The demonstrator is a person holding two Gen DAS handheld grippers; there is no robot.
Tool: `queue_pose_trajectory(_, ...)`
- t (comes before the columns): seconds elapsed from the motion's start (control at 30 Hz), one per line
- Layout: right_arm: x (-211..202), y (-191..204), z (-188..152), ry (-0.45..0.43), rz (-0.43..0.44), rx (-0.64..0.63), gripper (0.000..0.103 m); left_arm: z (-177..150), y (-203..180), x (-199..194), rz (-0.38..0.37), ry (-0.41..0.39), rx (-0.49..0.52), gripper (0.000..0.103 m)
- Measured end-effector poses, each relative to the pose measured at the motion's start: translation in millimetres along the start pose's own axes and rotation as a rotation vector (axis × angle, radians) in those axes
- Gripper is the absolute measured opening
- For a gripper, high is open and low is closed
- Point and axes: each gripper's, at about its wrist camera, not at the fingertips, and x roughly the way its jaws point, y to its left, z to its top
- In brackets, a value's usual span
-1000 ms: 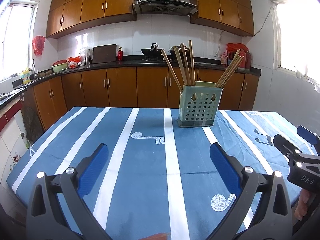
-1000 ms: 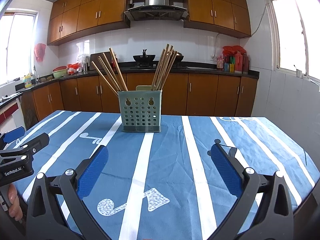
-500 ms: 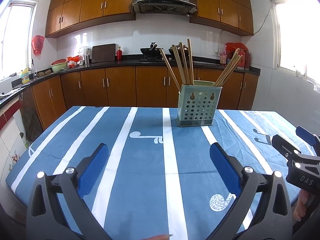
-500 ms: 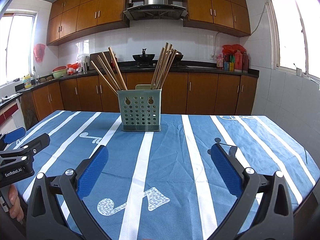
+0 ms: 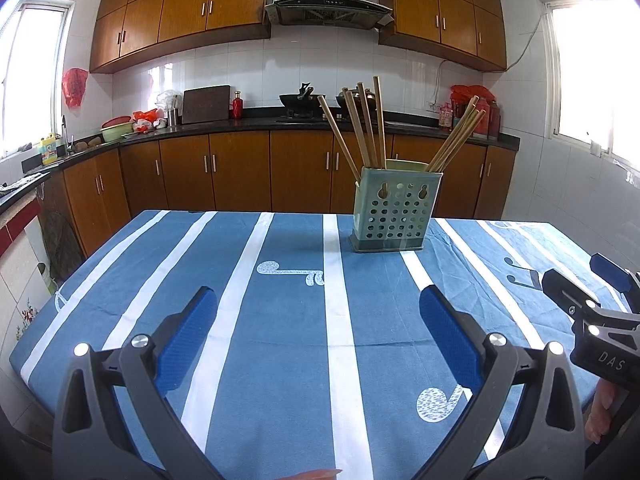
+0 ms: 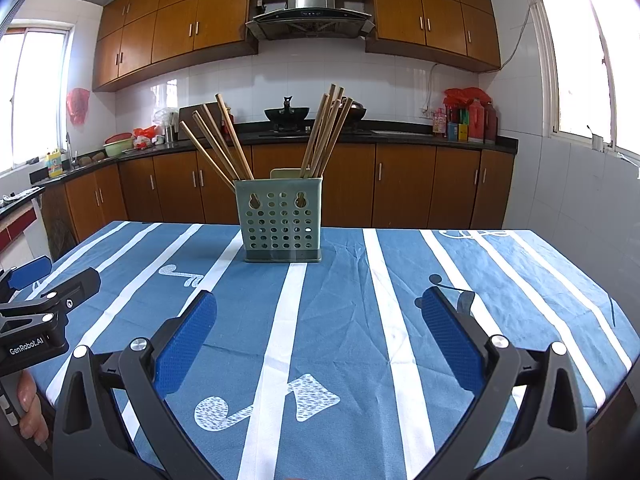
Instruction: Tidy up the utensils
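A pale green perforated utensil holder (image 5: 394,210) (image 6: 281,220) stands upright at the far side of the table. Several wooden chopsticks (image 5: 364,124) (image 6: 326,132) stand in it in two bunches, one leaning left and one leaning right. My left gripper (image 5: 318,312) is open and empty, low over the near table, well short of the holder. My right gripper (image 6: 318,312) is open and empty, also near the front edge. Each gripper shows at the edge of the other's view: the right one (image 5: 600,304) and the left one (image 6: 44,300).
The table carries a blue cloth with white stripes and music notes (image 5: 280,320) (image 6: 360,320). Behind it run brown kitchen cabinets and a dark counter (image 5: 240,124) with a wok, bottles and bowls. The table's left edge (image 5: 60,300) and right edge (image 6: 616,320) drop off.
Both views have shifted only slightly. The grippers stay open and nothing on the table has moved.
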Motion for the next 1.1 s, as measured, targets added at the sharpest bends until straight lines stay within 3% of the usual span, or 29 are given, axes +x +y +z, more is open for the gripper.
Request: queue_pose_trajectory(1.1, -0.1, -0.5, 0.0, 0.003, 0.0, 0.003, 0.101, -0.3, -1.9, 1.2, -0.005, 0.002, 0.001, 0.099)
